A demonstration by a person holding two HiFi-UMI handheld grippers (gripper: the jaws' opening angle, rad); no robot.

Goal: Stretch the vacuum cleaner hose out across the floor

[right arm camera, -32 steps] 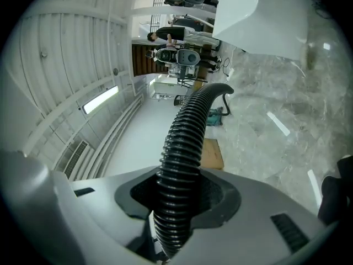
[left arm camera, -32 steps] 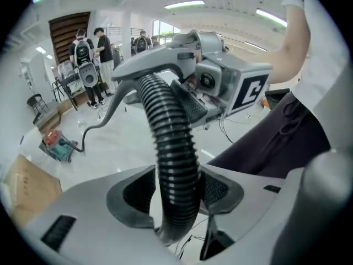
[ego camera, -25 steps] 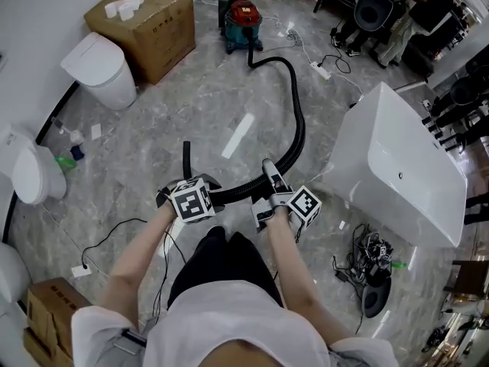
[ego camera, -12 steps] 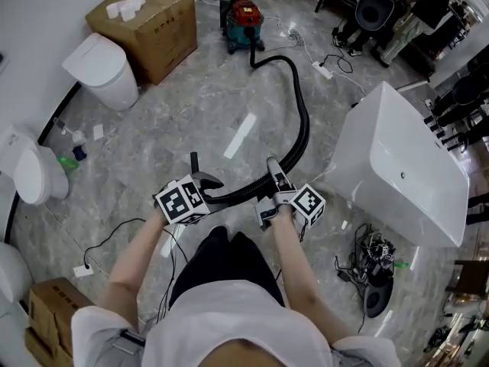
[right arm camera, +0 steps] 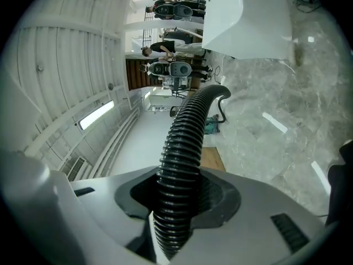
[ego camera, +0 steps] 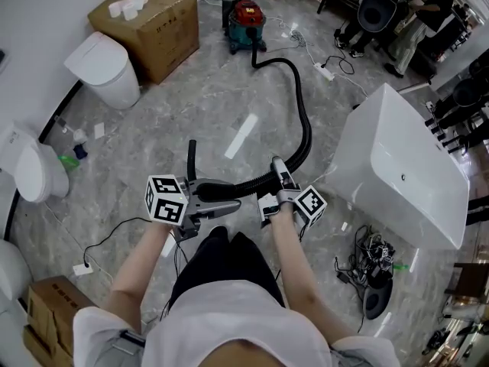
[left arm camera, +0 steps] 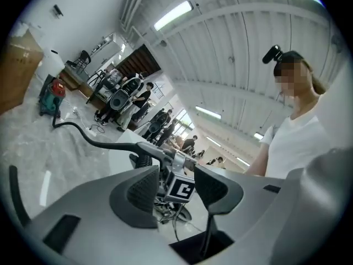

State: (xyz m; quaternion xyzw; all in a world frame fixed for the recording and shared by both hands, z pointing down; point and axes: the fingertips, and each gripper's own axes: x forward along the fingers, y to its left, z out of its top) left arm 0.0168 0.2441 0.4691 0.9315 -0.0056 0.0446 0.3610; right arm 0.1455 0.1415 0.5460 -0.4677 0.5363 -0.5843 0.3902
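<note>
1. No word, brand or number can be read anywhere in these views.
2. Cardboard box [ego camera: 149,29]: faint print on its side, too small to make out.
3. Marker cubes [ego camera: 166,199] [ego camera: 309,203]: black-and-white square patterns only (no letters).

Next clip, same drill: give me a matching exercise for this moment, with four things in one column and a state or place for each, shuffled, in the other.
Things
1. hose
2. left gripper
3. vacuum cleaner
4. cardboard box

States or places
A. jaws apart, nothing between them
B. white rolls on top
C. clamped in the right gripper
D. red lid, at the far end of the hose

Pairs: 1-C, 2-A, 3-D, 4-B
</note>
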